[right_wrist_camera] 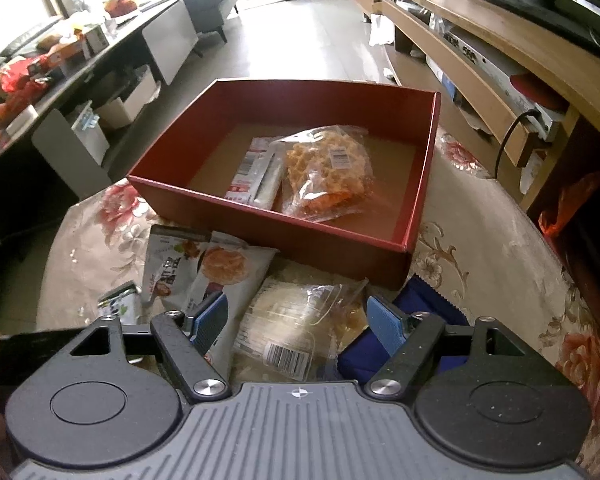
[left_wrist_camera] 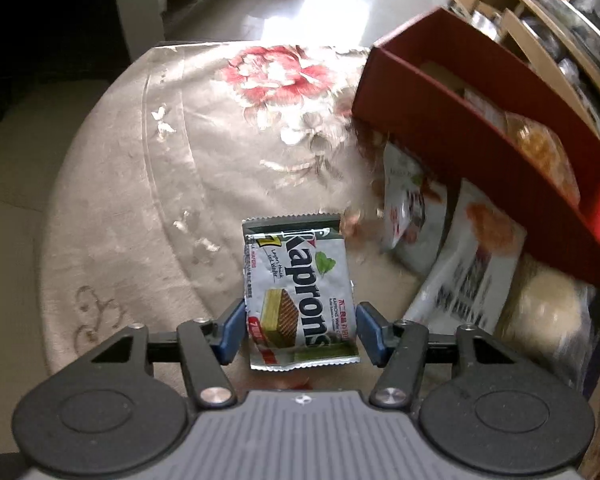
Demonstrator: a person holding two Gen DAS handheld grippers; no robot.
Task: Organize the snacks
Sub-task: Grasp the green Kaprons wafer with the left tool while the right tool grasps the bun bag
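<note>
left gripper (left_wrist_camera: pixel 300 330) jaws seemingly pinching Kaprons wafer packet (left_wrist_camera: pixel 298 292) | red box (right_wrist_camera: pixel 284 236) beside

Daylit, floor glare (fisheye-warped), right-edge blur

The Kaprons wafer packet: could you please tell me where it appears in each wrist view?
Left wrist: the Kaprons wafer packet sits bottom centre, between the left gripper's fingers.
Right wrist: probably the green-and-white sliver at lower left, mostly hidden; the name is unreadable.
Shared landmark: the red box on the floral cloth.
</note>
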